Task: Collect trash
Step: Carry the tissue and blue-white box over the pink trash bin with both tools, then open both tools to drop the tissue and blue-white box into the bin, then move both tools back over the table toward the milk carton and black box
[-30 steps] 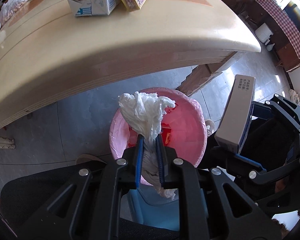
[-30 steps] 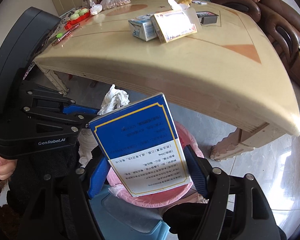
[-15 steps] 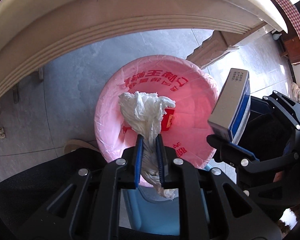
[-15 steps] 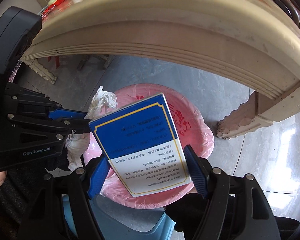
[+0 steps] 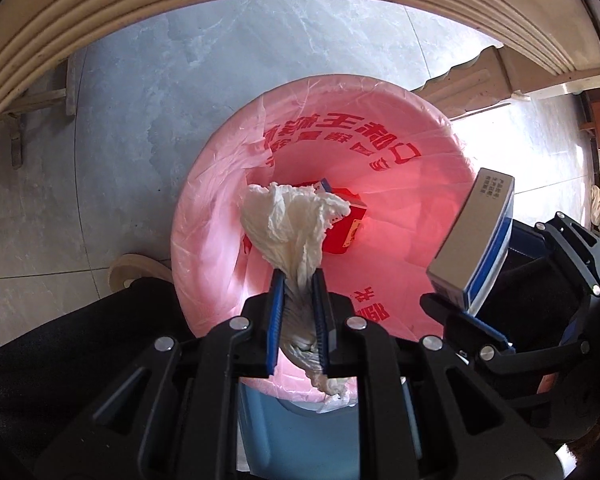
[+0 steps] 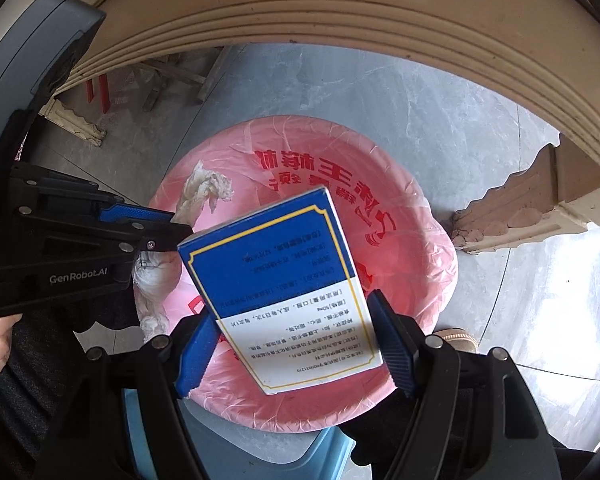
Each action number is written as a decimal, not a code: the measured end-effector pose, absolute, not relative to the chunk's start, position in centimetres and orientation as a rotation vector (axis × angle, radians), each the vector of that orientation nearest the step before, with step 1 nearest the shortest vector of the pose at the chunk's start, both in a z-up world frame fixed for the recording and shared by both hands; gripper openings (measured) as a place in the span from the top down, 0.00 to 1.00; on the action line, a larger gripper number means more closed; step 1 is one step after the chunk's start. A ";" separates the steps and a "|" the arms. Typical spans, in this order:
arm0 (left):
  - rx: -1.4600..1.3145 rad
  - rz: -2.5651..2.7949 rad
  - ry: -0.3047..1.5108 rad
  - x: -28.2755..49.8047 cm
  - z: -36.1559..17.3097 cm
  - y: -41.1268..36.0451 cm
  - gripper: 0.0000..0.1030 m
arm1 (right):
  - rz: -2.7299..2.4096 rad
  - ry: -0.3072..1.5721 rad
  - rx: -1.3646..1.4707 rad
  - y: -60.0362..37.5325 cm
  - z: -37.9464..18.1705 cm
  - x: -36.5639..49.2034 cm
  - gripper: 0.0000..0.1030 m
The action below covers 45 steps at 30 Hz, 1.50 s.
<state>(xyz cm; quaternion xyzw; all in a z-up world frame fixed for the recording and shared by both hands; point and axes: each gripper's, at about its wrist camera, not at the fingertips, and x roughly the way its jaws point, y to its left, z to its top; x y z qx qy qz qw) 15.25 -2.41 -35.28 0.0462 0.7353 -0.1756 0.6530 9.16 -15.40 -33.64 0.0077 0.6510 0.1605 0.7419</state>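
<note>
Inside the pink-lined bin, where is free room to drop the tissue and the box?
The far and right part of the pink bin liner is bare. The middle is crowded: a red carton lies there, below the crumpled tissue. The blue-and-white box hangs over the near part.

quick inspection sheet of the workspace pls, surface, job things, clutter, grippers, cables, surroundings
surface: grey tiled floor under a beige table edge; tabletop not in view
job's things: crumpled white tissue and blue and white box, both held over the bin with a pink liner; a red packet already lies inside
clutter: nothing seen
grippers: left gripper shut on the tissue; right gripper shut on the box
cables: nothing seen
surroundings: carved table leg; blue stool below the bin's near side
</note>
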 end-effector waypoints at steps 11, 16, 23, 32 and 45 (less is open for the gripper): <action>0.108 -0.395 1.705 15.5 -36.4 -2.6 0.79 | 0.364 1.467 0.014 -15.0 -34.9 9.6 0.32; 0.161 -0.380 1.695 15.4 -36.3 -2.9 0.46 | 0.361 1.476 0.018 -14.8 -35.0 9.8 0.22; 0.174 -0.374 1.685 15.4 -36.1 -3.0 0.35 | 0.359 1.479 0.013 -14.9 -35.1 9.8 0.20; 0.198 -0.377 1.664 15.1 -35.6 -3.2 0.35 | 0.351 1.470 0.009 -15.0 -34.9 9.9 0.20; 0.223 -0.356 1.591 14.1 -32.9 -2.4 0.35 | 0.293 1.401 0.002 -15.8 -32.5 9.4 0.20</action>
